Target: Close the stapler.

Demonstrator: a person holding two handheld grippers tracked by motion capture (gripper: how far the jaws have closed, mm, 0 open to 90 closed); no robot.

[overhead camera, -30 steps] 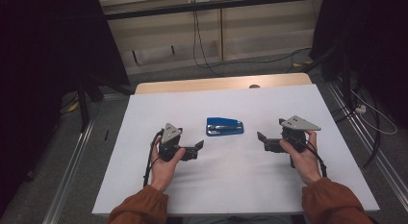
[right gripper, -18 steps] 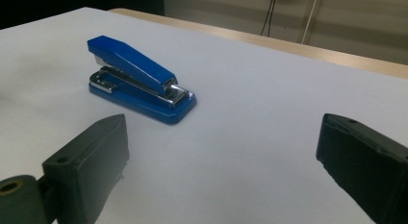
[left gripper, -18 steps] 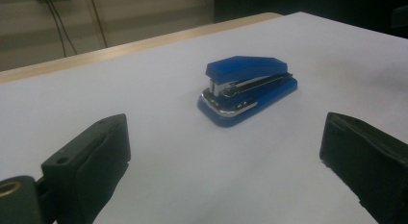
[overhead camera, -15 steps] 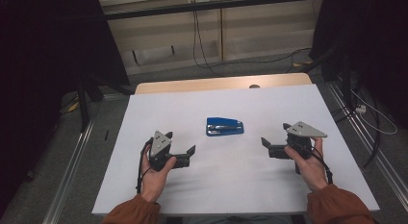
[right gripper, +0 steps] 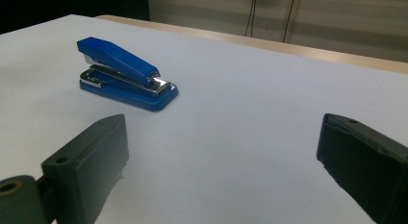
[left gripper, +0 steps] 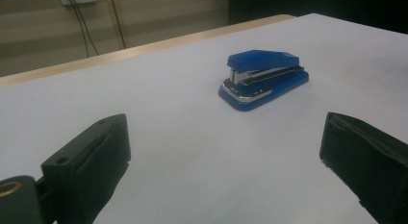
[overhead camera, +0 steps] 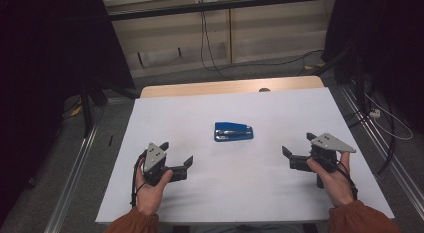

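White surface, blue stapler centred; left tongs and right tongs both spread wide, empty. Risk: grabbing its sloped top could slip.

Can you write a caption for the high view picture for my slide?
Two open grippers, left and right, flank a blue stapler on a white table.

No lettering, brand, number or sign can be read anywhere; the blue stapler and the white worktop carry no legible marking.
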